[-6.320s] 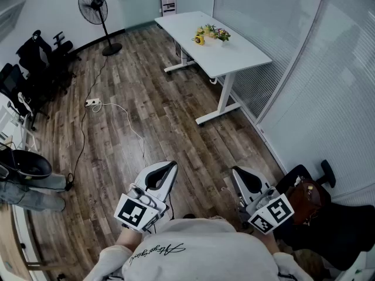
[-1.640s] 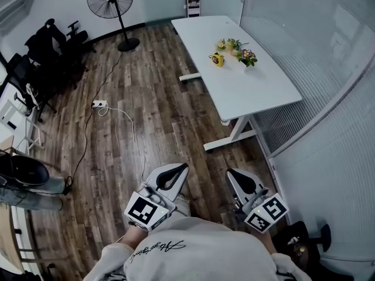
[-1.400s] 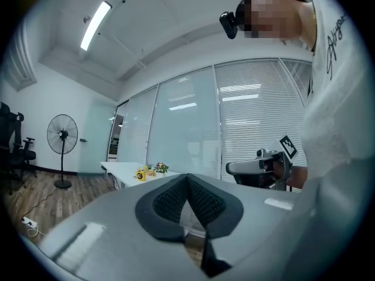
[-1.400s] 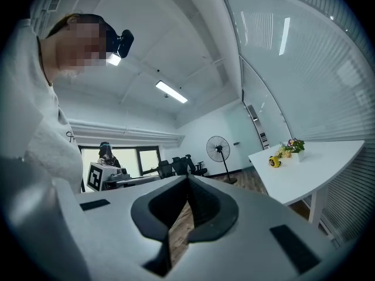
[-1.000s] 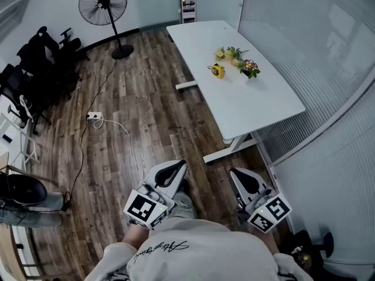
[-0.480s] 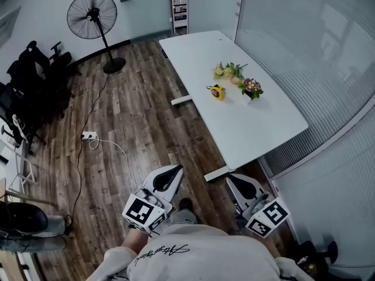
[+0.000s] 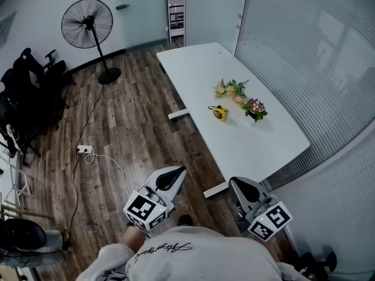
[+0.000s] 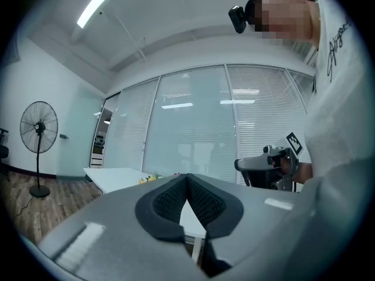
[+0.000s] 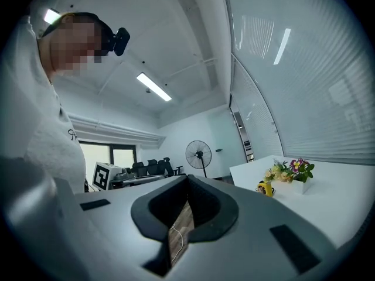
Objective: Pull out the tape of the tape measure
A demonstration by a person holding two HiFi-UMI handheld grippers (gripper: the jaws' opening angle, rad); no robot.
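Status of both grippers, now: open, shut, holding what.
Left gripper: shut, nothing between its jaws.
Right gripper: shut, nothing between its jaws.

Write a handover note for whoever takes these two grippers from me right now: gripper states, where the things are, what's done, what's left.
Left gripper: fingers together, nothing between them, held low in front of the body.
Right gripper: fingers together, empty, also near the body.
Things: the small yellow tape measure lies on the white rectangular table, beside two small flower bunches. Both grippers are well short of it.
Done: nothing on the tape measure yet; no drawn tape is visible.
Left: step up to the table, hold the case with one gripper, grip the tape's end with the other, pull it out.
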